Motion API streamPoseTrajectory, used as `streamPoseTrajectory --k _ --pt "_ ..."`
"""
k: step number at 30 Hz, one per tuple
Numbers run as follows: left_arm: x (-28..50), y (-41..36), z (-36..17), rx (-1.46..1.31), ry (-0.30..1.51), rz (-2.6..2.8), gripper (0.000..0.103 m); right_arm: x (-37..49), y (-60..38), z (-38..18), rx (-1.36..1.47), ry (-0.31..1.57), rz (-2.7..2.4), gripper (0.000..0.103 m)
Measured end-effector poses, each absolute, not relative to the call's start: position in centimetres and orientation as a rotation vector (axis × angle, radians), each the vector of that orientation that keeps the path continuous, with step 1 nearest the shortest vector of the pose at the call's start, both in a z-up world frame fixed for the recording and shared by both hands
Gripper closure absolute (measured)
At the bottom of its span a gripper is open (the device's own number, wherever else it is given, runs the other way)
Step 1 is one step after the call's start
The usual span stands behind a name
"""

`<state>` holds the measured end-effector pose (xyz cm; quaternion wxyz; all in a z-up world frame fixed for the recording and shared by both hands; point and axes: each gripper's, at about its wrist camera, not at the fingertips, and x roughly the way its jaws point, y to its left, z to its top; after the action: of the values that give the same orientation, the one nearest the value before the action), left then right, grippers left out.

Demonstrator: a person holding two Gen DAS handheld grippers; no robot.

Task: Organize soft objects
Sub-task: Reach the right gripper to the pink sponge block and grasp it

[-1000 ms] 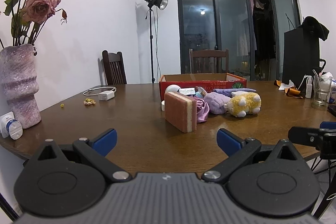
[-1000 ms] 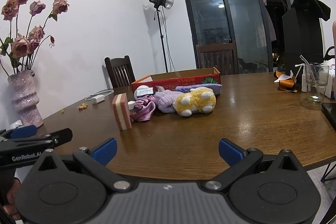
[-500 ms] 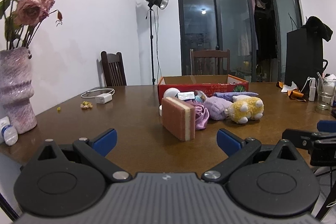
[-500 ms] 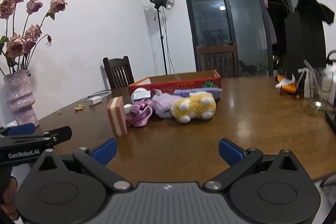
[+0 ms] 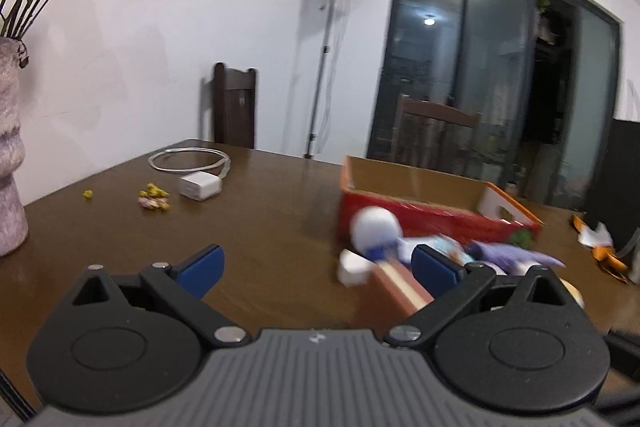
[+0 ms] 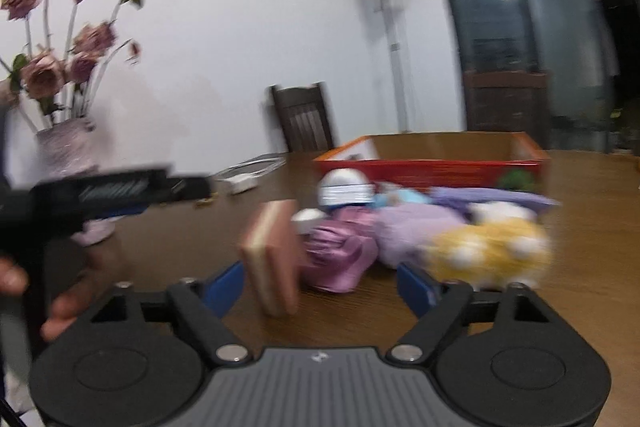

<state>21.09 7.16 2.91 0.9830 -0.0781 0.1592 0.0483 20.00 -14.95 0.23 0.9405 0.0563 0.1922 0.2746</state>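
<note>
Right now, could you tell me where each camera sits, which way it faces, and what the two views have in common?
Left wrist: sits on the left gripper, low over the table, facing the charger and red box; its own open blue fingers show.
Right wrist: sits on the right gripper, facing the sponge and yellow plush; its open fingers, the left gripper and a hand show.
Shared: sponge, red box, charger, vase.
</note>
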Motion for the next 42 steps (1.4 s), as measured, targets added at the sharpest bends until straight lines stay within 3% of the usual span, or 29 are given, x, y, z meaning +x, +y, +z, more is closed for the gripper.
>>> streamPoseTrajectory --k 4,5,8,13,18,19,20,21,23,25,29,31,34,42 --pt "21.9 8.7 3.3 -0.137 0.301 0.135 0.001 22.8 -11.1 0.1 0.073 0.388 0.611 0.026" --pt "22.0 8.9 3.2 -0.134 0.304 0.138 0.001 23.6 -10.4 -0.1 0.078 0.412 0.630 0.032" --pt "21.8 9.2 2.5 -0.137 0.318 0.131 0.001 24.8 -9.7 -1.0 0.107 0.468 0.680 0.068" --pt "21.0 8.5 1.2 -0.153 0.346 0.045 0.001 21.8 -13.6 -0.7 0.168 0.475 0.802 0.069" --pt "20.5 5.7 -0.2 -0.197 0.403 -0.161 0.001 22.5 -21.2 -1.9 0.374 0.739 0.877 0.068" --pt "20.6 4.7 -0.6 -0.199 0.414 -0.191 0.001 22.7 -22.0 -2.1 0.363 0.748 0.824 0.065" --pt "20.9 3.6 -1.0 -0.183 0.425 -0.206 0.001 22.9 -22.6 -2.2 0.325 0.735 0.716 0.050" --pt "21.0 2.2 -1.4 -0.146 0.434 -0.230 0.001 23.0 -23.0 -2.1 0.267 0.719 0.586 0.045" --pt "21.2 0.2 -2.0 -0.100 0.430 -0.261 0.002 22.9 -23.7 -1.7 0.226 0.661 0.447 0.043" --pt "21.1 -1.0 -2.5 -0.088 0.445 -0.303 0.009 22.2 -24.6 -1.4 0.285 0.613 0.418 0.043" --pt "22.5 -0.7 -2.9 -0.143 0.579 -0.344 0.047 20.0 -25.0 -2.2 0.361 0.607 0.467 0.043" --pt "22.6 0.0 -3.0 -0.203 0.598 -0.335 0.058 19.3 -24.6 -2.9 0.423 0.621 0.493 0.044" --pt "21.7 0.7 -2.8 -0.304 0.644 -0.315 0.060 18.3 -23.2 -3.9 0.477 0.605 0.515 0.045" --pt "19.9 1.4 -2.7 -0.415 0.680 -0.344 0.060 19.7 -22.0 -3.7 0.401 0.586 0.463 0.062"
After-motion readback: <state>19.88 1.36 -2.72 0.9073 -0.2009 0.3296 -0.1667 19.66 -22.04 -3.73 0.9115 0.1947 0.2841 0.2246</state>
